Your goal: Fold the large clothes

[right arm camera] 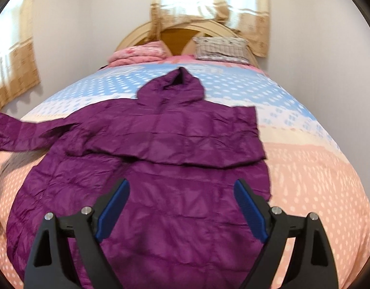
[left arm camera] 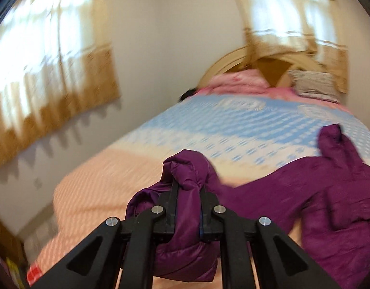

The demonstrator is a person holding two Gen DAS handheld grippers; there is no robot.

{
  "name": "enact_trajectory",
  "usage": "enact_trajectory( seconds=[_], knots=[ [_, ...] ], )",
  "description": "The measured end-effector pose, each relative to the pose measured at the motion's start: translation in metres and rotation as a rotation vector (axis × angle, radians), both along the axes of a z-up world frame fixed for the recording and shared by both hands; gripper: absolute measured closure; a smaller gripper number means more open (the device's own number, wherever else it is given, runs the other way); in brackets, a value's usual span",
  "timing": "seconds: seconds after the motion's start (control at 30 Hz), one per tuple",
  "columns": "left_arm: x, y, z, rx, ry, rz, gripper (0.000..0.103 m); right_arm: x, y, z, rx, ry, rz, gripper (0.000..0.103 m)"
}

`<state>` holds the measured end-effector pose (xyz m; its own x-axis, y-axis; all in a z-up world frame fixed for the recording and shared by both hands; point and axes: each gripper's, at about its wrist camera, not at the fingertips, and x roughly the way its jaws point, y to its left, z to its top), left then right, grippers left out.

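A purple quilted hooded jacket lies spread on the bed, hood toward the headboard. Its right sleeve is folded across the chest. Its left sleeve is lifted off to the left. My left gripper is shut on the cuff of that sleeve and holds it above the bed; the jacket body lies to its right. My right gripper is open and empty, hovering over the jacket's lower half.
The bed has a blue, white and pink dotted cover. A pink quilt and a checked pillow lie at the wooden headboard. Curtained windows are on the walls.
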<state>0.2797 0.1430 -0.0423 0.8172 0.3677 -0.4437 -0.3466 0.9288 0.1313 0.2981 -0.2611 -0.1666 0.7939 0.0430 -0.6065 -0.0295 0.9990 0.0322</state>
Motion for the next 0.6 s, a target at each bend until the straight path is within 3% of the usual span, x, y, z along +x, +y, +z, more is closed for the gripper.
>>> enact_trajectory(
  seconds=[0.2, 0.37, 0.47, 0.5, 0.57, 0.6],
  knots=[
    [0.035, -0.125, 0.011, 0.065, -0.024, -0.232, 0.093, 0.002, -0.036, -0.003, 0.074, 0.015, -0.088, 0.013],
    [0.058, -0.239, -0.008, 0.087, 0.0, -0.408, 0.093, -0.002, -0.056, -0.005, 0.092, 0.005, -0.115, 0.013],
    [0.069, -0.295, -0.023, 0.061, 0.04, -0.492, 0.09, -0.004, -0.063, -0.009, 0.086, 0.008, -0.12, 0.013],
    [0.074, -0.313, -0.026, 0.061, 0.056, -0.517, 0.08, -0.003, -0.065, -0.011, 0.084, 0.014, -0.12, 0.013],
    [0.071, -0.344, -0.035, 0.069, 0.056, -0.563, 0.04, -0.003, -0.069, -0.016, 0.084, 0.027, -0.117, 0.013],
    [0.067, -0.358, -0.035, 0.087, 0.03, -0.565, 0.013, -0.002, -0.071, -0.017, 0.085, 0.033, -0.117, 0.013]
  ],
)
